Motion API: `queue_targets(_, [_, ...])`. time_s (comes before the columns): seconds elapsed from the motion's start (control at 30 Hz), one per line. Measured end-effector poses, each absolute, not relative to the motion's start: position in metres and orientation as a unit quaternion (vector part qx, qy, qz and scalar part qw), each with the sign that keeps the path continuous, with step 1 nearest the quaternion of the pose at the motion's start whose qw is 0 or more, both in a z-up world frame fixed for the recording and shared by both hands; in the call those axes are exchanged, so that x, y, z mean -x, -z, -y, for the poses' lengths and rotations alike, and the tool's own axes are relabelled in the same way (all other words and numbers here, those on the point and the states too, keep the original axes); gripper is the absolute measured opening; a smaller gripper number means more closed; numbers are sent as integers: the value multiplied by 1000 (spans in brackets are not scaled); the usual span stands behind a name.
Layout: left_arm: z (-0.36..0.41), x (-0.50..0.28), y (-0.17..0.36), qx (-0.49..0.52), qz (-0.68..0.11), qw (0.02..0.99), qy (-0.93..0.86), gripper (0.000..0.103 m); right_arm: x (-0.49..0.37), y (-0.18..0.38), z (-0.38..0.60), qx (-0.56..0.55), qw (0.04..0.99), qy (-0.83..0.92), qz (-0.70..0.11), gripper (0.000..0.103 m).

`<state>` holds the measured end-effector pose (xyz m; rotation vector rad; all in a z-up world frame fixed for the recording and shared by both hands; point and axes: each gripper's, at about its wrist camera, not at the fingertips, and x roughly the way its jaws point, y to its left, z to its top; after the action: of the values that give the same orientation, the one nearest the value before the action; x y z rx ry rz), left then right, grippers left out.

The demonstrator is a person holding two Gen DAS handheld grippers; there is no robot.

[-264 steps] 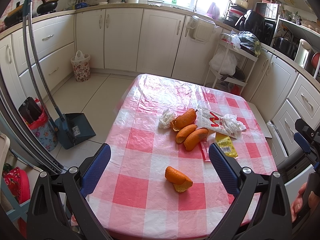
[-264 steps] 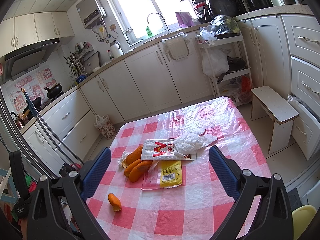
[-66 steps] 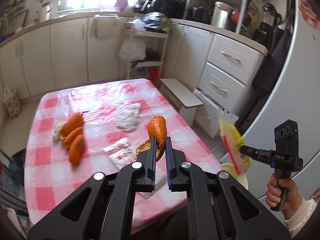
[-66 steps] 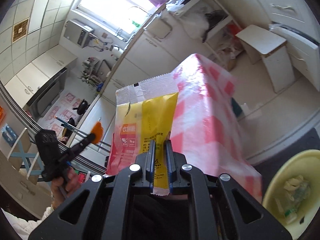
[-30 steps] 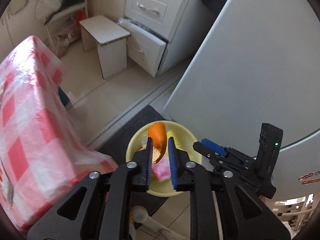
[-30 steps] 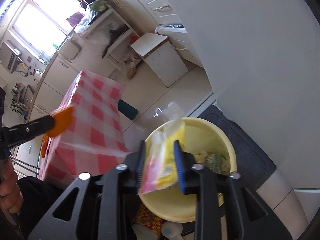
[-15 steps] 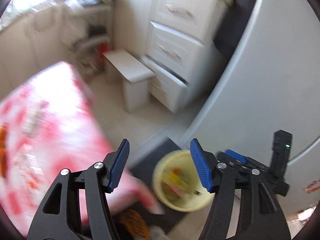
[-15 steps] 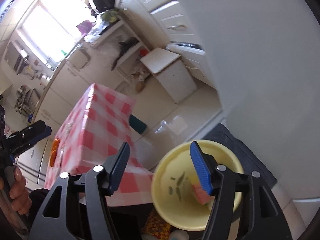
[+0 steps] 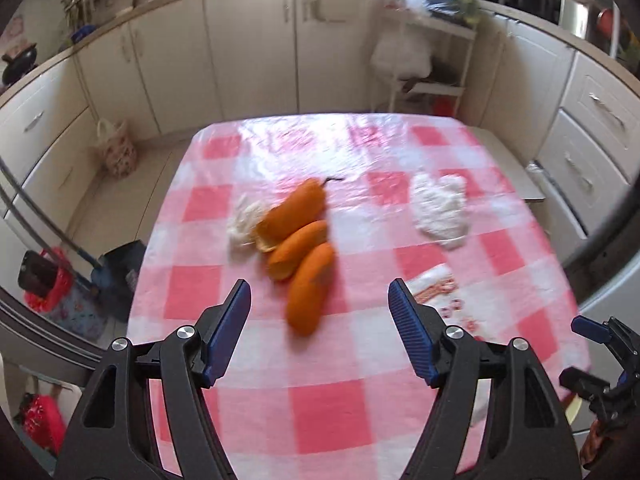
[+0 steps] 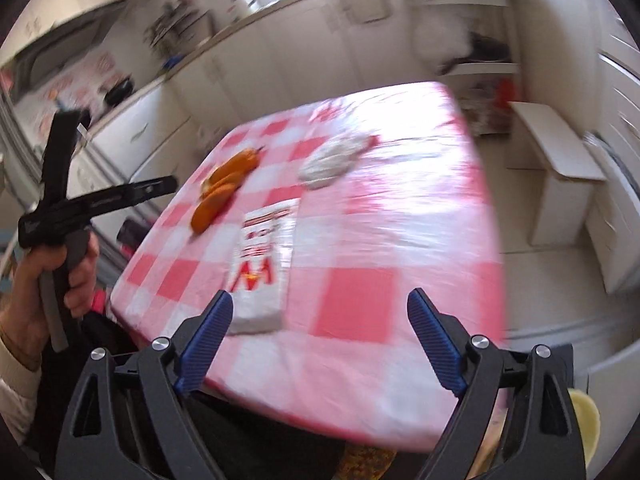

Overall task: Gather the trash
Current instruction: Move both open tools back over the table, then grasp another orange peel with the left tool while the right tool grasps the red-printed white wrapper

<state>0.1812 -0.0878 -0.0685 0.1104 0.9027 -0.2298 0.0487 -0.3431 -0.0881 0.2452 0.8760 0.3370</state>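
Both the left tool (image 9: pixel 319 334) and right tool (image 10: pixel 319 346) are spread apart and empty, their jaws having just been opening. Ahead of the left tool lie orange peels (image 9: pixel 304 248); a white wrapper (image 10: pixel 262 264) lies just beyond the right. The wrapper could be slid off the near bench (image 10: pixel 400 392) edge if nudged; open bench is left rightward.

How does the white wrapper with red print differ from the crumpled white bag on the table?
The wrapper lies flat and rectangular; the bag is crumpled into an irregular lump. The wrapper carries red print; the bag looks plain white. The wrapper lies near the table's front edge; the bag lies farther back. Both are white, lie loose on the checked cloth, and neither is held.
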Motion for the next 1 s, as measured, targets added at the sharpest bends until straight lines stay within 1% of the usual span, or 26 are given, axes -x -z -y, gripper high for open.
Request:
queue_targets(0.13, [83, -204, 89, -55, -461, 879, 111, 68, -77, 104, 304, -83, 868, -184, -454, 86])
queue_targets(0.23, [84, -213, 99, -79, -475, 869, 112, 68, -87, 107, 286, -55, 868, -185, -458, 92])
queue_targets(0.3, [84, -219, 107, -83, -485, 864, 109, 67, -91, 105, 277, -36, 869, -184, -458, 92])
queue_targets(0.37, [86, -223, 114, -87, -493, 860, 102, 55, -92, 105, 270, -14, 872, -180, -456, 92])
queue_targets(0.4, [85, -226, 118, -84, -498, 858, 100, 52, -92, 105, 268, -3, 872, -179, -455, 92])
queue_targets(0.43, [83, -229, 122, -72, -505, 854, 101, 44, -90, 105, 264, 12, 874, -177, -451, 91])
queue_targets(0.47, [81, -232, 124, -58, -511, 851, 104, 35, -89, 106, 262, 22, 876, -175, -449, 88])
queue_targets(0.5, [79, -233, 125, -50, -514, 850, 107, 30, -87, 106, 260, 37, 879, -171, -445, 85])
queue_targets(0.53, [79, -235, 125, -43, -516, 848, 110, 25, -85, 106, 259, 44, 881, -167, -441, 77])
queue_targets(0.57, [78, -235, 125, -38, -516, 848, 115, 20, -85, 105, 260, 50, 883, -161, -437, 62])
queue_targets(0.6, [77, -236, 126, -34, -518, 846, 119, 18, -84, 105, 261, 52, 885, -157, -436, 54])
queue_targets(0.63, [76, -235, 126, -28, -519, 845, 124, 15, -85, 105, 262, 49, 886, -156, -434, 41])
queue_targets(0.67, [75, -234, 126, -25, -519, 845, 125, 13, -86, 104, 265, 42, 887, -155, -433, 25])
queue_targets(0.77, [65, -228, 122, -3, -519, 844, 133, 12, -87, 104, 276, 18, 888, -154, -433, 11])
queue_targets(0.87, [54, -217, 111, 17, -510, 848, 143, 12, -79, 101, 288, -14, 892, -155, -425, 7])
queue_targets(1.0, [41, -204, 96, 37, -495, 854, 156, 12, -63, 90, 310, -59, 899, -152, -406, 6])
